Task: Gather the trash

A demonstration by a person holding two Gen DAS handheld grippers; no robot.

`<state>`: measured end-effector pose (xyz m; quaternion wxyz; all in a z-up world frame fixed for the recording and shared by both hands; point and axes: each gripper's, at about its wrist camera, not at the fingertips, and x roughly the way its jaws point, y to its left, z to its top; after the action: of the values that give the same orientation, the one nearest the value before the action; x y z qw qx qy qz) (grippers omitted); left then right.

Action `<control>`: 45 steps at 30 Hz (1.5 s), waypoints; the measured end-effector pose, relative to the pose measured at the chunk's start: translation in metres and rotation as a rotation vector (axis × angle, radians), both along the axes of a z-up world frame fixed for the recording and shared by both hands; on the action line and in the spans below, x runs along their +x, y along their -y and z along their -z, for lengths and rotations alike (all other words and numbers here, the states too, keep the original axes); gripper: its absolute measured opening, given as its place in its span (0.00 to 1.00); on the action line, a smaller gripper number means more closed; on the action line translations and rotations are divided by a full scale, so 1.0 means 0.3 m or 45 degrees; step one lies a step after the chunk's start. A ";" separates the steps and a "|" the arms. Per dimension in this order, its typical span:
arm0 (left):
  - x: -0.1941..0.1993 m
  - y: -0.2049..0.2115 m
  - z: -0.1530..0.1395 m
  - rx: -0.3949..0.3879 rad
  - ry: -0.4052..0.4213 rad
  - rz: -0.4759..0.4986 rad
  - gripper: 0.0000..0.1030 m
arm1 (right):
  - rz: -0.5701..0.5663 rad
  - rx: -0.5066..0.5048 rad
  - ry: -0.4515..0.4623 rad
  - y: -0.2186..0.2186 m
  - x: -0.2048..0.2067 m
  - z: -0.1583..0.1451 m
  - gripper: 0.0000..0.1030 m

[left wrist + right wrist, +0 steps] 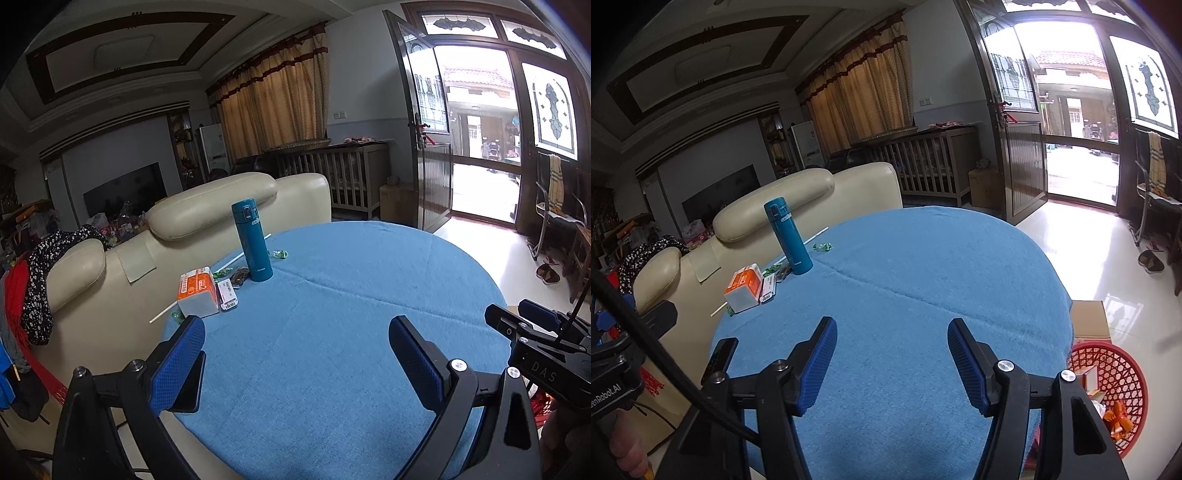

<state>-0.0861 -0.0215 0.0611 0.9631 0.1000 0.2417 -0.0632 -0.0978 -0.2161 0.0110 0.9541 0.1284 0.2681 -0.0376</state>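
Observation:
On the far left of the round blue table (351, 295) lies the trash: an orange and white packet (197, 291) (744, 286), a labelled wrapper (227, 293), green candy wrappers (279, 254) (822, 246) and a white straw (243, 255). Among them a teal flask (251, 240) (788, 236) stands upright. My left gripper (295, 325) is open over the near table, its pads empty. My right gripper (892, 325) is open too, with only cloth between its fingers. Beside the table on the right, a red basket (1123, 365) holds orange scraps.
A black phone (718, 354) lies at the table's near left edge, close to my left finger. A cream sofa (207, 210) backs against the table's left side. A cardboard box (1089, 317) stands behind the basket. Tiled floor leads to an open door (480, 147).

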 end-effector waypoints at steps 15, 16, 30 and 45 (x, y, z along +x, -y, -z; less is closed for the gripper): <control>-0.015 0.011 -0.008 -0.001 -0.002 0.010 0.97 | 0.016 -0.065 0.070 -0.007 -0.033 -0.036 0.66; -0.015 0.011 -0.008 -0.002 -0.001 0.010 0.97 | 0.014 -0.066 0.072 -0.009 -0.034 -0.036 0.66; -0.013 0.015 -0.013 -0.005 -0.002 0.014 0.97 | 0.011 -0.094 0.088 -0.022 -0.040 -0.040 0.66; -0.010 0.016 -0.015 -0.007 0.002 0.018 0.97 | 0.009 -0.112 0.101 -0.027 -0.048 -0.045 0.66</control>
<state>-0.0891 -0.0262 0.0655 0.9630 0.0992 0.2402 -0.0706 -0.1123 -0.2080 0.0245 0.9685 0.0888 0.2275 -0.0476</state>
